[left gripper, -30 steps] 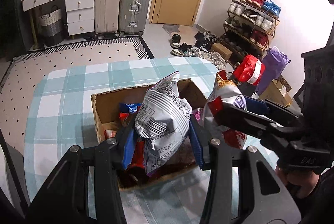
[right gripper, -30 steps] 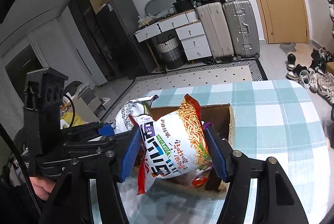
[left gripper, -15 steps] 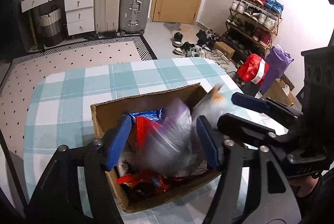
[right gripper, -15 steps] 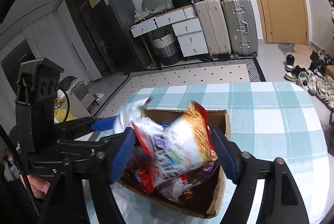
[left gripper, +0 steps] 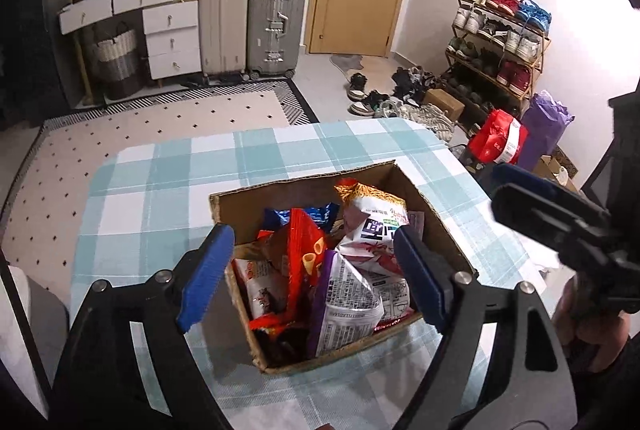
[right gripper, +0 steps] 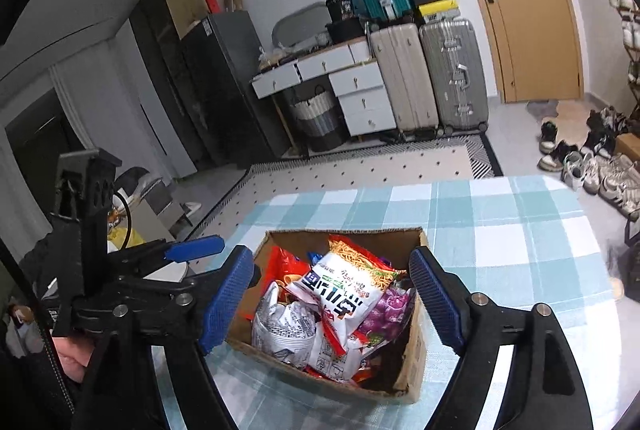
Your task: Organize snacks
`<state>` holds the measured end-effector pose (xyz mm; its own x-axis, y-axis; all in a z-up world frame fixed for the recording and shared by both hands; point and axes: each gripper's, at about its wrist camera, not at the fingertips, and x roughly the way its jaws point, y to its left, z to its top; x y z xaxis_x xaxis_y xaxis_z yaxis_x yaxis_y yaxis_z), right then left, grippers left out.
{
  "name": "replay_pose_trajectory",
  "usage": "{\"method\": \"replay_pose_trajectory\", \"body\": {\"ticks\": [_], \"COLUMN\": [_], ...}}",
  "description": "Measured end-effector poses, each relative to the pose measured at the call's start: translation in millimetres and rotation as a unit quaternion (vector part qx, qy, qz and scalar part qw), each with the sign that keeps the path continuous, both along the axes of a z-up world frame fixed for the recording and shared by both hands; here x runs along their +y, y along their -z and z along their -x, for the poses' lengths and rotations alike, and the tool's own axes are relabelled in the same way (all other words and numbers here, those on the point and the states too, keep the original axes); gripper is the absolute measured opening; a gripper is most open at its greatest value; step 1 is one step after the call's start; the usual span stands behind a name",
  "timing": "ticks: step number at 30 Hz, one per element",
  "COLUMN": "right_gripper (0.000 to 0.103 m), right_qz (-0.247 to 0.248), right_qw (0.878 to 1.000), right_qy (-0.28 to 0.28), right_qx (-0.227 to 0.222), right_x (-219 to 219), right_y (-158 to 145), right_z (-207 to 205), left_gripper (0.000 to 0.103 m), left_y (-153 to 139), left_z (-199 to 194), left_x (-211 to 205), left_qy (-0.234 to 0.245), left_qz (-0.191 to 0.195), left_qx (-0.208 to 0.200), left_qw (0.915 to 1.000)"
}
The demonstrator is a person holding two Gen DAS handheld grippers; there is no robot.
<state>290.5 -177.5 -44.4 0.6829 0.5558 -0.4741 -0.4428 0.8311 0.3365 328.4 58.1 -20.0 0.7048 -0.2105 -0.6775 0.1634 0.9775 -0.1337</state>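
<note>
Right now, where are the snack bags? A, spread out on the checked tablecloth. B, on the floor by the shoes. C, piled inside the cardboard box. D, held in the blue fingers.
C: the snack bags lie heaped inside the cardboard box on the checked tablecloth, and nothing sits between the blue fingers of either gripper, whose jaws are opening.

Matt cardboard box (left gripper: 297,190) holds glossy plastic snack bags (left gripper: 347,300).
</note>
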Motion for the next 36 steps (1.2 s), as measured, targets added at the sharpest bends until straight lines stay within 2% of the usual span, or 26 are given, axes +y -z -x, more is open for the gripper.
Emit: {"method": "replay_pose_trajectory", "body": {"ticks": [8,15,18,21,25,30,36], "right_gripper": [0.089,0.093,0.096,0.096,0.099,0.101,0.102], "right_qz": [0.008,0.011,0.020,0.031,0.037,0.032,0.028], "right_qw": [1.000,0.999,0.998,0.997,0.995,0.994,0.993], "right_qy": [0.006,0.015,0.017,0.019,0.019,0.019,0.030], "right_qx": [-0.025,-0.038,-0.049,-0.067,-0.090,-0.104,-0.108], "right_x": [-7,-16,-18,-19,-20,-25,-33], "right_y": [-17,-19,-19,-22,-21,-15,0], "right_z": [34,71,85,101,118,135,144], "left_gripper": [0.083,0.088,0.090,0.102,0.102,0.102,0.102], "left_y": [-19,-30,-34,-38,-42,-37,-14], "left_z": [40,79,98,118,144,164,178], "left_x": [5,14,14,14,14,16,16], "left_qy": [-0.027,-0.055,-0.064,-0.071,-0.079,-0.096,-0.118], "left_qz": [-0.015,-0.012,-0.017,-0.021,-0.023,-0.022,-0.035], "left_qx": [-0.023,-0.037,-0.048,-0.064,-0.086,-0.097,-0.116], "left_qw": [0.9993,0.9978,0.9967,0.9952,0.9929,0.9904,0.9855]}}
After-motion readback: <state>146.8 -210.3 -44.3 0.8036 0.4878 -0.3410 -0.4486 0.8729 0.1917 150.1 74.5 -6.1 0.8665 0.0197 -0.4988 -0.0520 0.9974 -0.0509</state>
